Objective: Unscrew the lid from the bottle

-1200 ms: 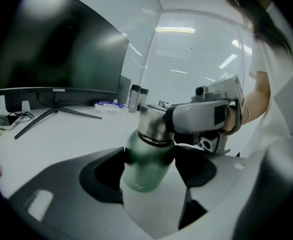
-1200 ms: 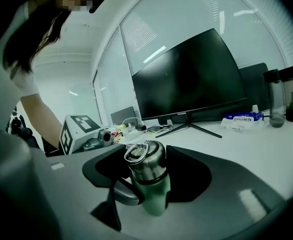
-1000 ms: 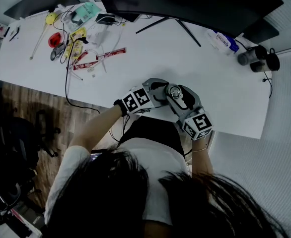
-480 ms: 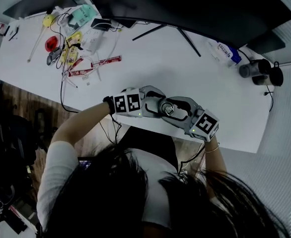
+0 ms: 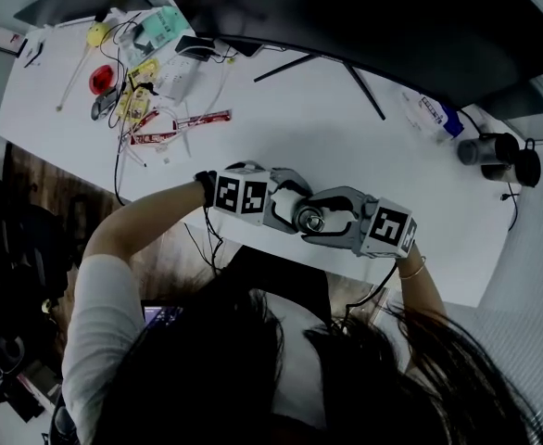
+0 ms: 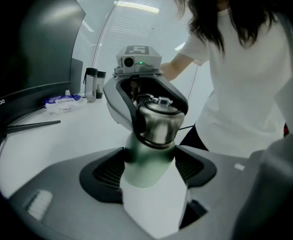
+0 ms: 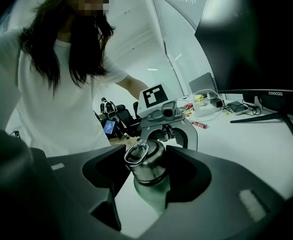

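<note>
White desk point(image 5: 346, 128) is seen from above, with a dark monitor point(image 5: 364, 17) set along its far edge and wooden floor point(image 5: 40, 184) shown at the left. Cables point(image 5: 123, 146), a red item point(image 5: 101, 78) and small packets are scattered at the far left corner. 2 dark cups point(image 5: 498, 156) are stood together at the far right, and a wipes packet point(image 5: 429, 109) is laid near them. The near side of the head view is filled by a person in a white shirt with long dark hair.

Over the near edge of the desk, the 2 grippers are brought together nose to nose. The left gripper point(image 5: 295, 207) is clamped on the pale green body of the bottle point(image 6: 149, 169), whose sides are pressed by both dark pads. The bottle is held tilted, with its top pointed away from the left gripper's camera and towards the right gripper point(image 5: 320, 221). The metal lid point(image 7: 145, 164) is seated on the bottle's neck and is gripped between the right gripper's 2 jaws, which are closed against its sides. A ring handle point(image 7: 136, 151) is seen folded on top of the lid. The bottle is carried only by the grippers, apart from the desk surface.
</note>
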The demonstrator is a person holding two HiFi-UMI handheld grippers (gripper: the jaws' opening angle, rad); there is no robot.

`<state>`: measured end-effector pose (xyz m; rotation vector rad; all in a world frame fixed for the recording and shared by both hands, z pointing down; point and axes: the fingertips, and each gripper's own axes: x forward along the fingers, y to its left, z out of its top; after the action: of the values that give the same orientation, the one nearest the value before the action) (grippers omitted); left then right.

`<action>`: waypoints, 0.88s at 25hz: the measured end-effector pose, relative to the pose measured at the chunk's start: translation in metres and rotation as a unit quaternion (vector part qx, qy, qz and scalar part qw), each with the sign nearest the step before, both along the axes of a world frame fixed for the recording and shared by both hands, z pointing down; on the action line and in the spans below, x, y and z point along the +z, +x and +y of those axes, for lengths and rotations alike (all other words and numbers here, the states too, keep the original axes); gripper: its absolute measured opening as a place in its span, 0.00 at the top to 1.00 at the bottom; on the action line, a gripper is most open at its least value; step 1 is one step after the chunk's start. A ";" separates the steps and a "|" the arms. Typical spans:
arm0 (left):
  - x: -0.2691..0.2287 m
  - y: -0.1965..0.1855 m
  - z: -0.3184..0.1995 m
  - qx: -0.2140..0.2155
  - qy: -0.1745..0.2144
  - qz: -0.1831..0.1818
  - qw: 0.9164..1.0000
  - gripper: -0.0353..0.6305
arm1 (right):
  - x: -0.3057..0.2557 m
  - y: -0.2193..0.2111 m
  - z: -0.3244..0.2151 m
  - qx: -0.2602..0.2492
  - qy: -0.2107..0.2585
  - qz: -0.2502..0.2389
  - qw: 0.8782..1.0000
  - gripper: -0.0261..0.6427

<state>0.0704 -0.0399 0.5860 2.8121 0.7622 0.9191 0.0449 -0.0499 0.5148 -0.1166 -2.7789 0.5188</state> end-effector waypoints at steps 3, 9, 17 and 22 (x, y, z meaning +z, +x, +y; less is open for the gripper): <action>0.001 0.000 -0.001 -0.002 -0.002 -0.001 1.000 0.39 | 0.002 0.001 -0.001 -0.004 -0.004 -0.002 1.000 0.59; 0.000 -0.001 0.000 -0.001 0.002 -0.004 1.000 0.39 | -0.011 0.001 -0.005 0.027 -0.008 -0.023 0.999 0.59; -0.005 -0.001 -0.001 -0.039 0.005 -0.016 0.999 0.39 | -0.030 0.009 -0.017 0.093 0.000 -0.037 0.995 0.59; -0.031 -0.001 -0.012 -0.089 -0.005 0.014 0.996 0.39 | -0.052 0.016 -0.022 0.132 0.022 -0.039 0.990 0.59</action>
<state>0.0691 -0.0520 0.5551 2.8330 0.5062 0.8456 0.0608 -0.0719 0.4630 0.2499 -2.8970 0.5266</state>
